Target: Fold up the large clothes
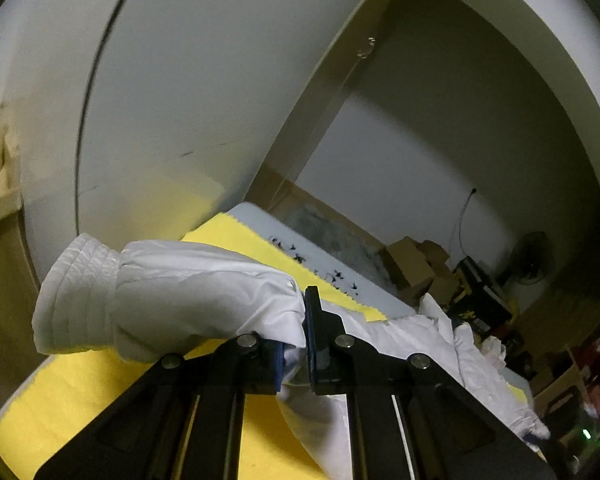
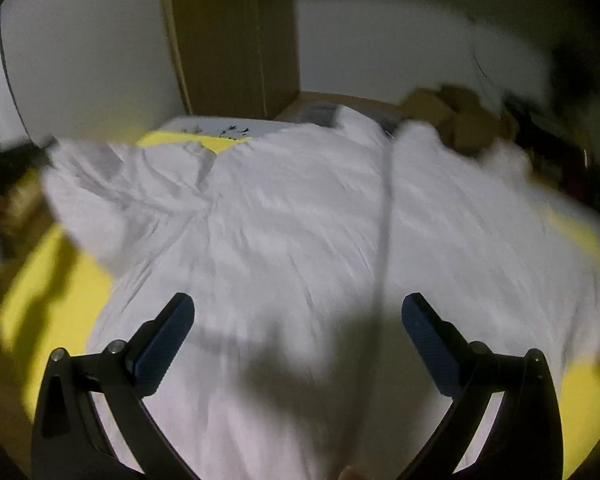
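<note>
The left hand-held gripper (image 1: 305, 336) has its jaws shut tight on a pinch of white fabric near the end of a sleeve (image 1: 172, 296), whose ribbed, padded cuff (image 1: 74, 292) juts out to the left of the frame, clear of the yellow sheet (image 1: 80, 392) below it. The garment reads as a white jacket (image 2: 300, 220): in the right wrist view it lies spread face up across the yellow sheet, filling the middle of the frame, with a front seam or zipper line (image 2: 387, 208) running down its centre and the sleeve drawn out to the upper left. The sheet covers a pale table (image 1: 260, 224) set against a white wall (image 1: 180, 80), with cardboard boxes (image 1: 416, 260) stacked at the right beyond it.

The right hand-held gripper (image 2: 298, 320) hovers over the jacket's lower body with its jaws spread wide and nothing between them; this view is smeared, so fine detail of the cloth is unclear.

The step in hand looks like the sleeve fold: the sleeve is lifted by its end and is ready to be carried across the body. The next move calls for laying the sleeve flat over the chest towards the centre line, keeping the pinch until the cloth rests, while the free gripper finds a hold on the body or the far sleeve.
</note>
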The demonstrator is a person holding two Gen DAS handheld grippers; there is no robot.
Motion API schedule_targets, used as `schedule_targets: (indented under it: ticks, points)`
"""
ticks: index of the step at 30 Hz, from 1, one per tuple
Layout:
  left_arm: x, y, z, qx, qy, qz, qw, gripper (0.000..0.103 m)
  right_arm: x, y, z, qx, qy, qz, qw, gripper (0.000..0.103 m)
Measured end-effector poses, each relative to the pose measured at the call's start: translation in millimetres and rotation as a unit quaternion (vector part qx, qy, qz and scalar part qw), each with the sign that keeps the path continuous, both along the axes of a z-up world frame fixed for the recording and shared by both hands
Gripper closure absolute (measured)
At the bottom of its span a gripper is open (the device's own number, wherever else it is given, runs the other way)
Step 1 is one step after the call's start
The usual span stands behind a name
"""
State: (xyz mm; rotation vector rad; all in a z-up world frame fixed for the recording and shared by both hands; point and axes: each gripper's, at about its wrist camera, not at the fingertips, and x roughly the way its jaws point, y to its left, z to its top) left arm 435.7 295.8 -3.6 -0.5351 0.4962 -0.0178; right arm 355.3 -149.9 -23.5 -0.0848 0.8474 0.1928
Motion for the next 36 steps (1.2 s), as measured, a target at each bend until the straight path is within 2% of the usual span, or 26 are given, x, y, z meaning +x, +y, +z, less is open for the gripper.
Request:
schedule_targets:
  ticks: [1, 3, 5, 7, 9, 10, 12, 15, 18, 22, 25, 28, 30, 31, 35, 36]
  points:
    - [-2, -3, 2, 0.004, -0.004, 0.0, 1.0, 0.096, 30, 28, -8, -0.016, 0.004, 0.006, 1.0, 0.0]
    - [-5, -10, 6, 0.019, -0.009, 0.0, 0.9998, 0.096, 62, 66, -22, -0.038, 0.01, 0.014, 0.999, 0.0]
    - [-7, -13, 11, 0.033, -0.012, 0.002, 0.9994, 0.096, 93, 115, -41, -0.101, -0.007, 0.011, 0.995, 0.0]
    - [-12, -16, 15, 0.04, -0.014, 0.0, 0.9991, 0.096, 109, 140, -63, -0.125, 0.015, 0.02, 0.992, 0.0]
    - [-13, -20, 14, 0.038, -0.009, -0.011, 0.9992, 0.097, 126, 166, -100, -0.147, 0.075, 0.047, 0.985, 0.0]
    - [-14, -25, 14, 0.044, -0.006, -0.012, 0.999, 0.097, 127, 172, -109, -0.16, 0.079, 0.052, 0.983, 0.0]
    - [-15, -37, 19, 0.06, -0.011, -0.009, 0.9981, 0.097, 122, 169, -110, -0.153, 0.061, 0.054, 0.985, 0.0]
    - [-17, -61, 36, 0.069, -0.03, -0.014, 0.9971, 0.097, 109, 124, -89, -0.078, 0.059, 0.017, 0.995, 0.0]
    - [-18, -100, 57, 0.083, -0.054, -0.029, 0.9947, 0.098, 75, 48, -56, -0.029, 0.027, -0.028, 0.999, 0.0]
    - [-8, -193, 77, 0.085, -0.077, -0.081, 0.9901, 0.097, 19, -80, -23, 0.026, -0.004, -0.112, 0.993, 0.0]
    - [1, -271, 76, 0.088, -0.075, -0.128, 0.985, 0.097, -27, -150, -13, 0.039, -0.02, -0.168, 0.985, 0.0]
    - [16, -365, 50, 0.108, -0.05, -0.184, 0.9756, 0.097, -89, -219, -14, 0.063, -0.021, -0.217, 0.974, 0.0]
    - [26, -422, 14, 0.116, -0.01, -0.22, 0.9686, 0.097, -119, -247, -16, 0.074, -0.023, -0.239, 0.968, 0.0]
    - [31, -453, -16, 0.119, 0.024, -0.239, 0.9635, 0.097, -136, -261, -17, 0.078, -0.024, -0.252, 0.964, 0.0]
    - [37, -503, -109, 0.133, 0.121, -0.253, 0.9505, 0.097, -201, -304, -20, 0.085, -0.035, -0.305, 0.948, 0.0]
    - [36, -506, -122, 0.137, 0.132, -0.251, 0.9491, 0.097, -208, -308, -20, 0.082, -0.037, -0.311, 0.946, 0.0]
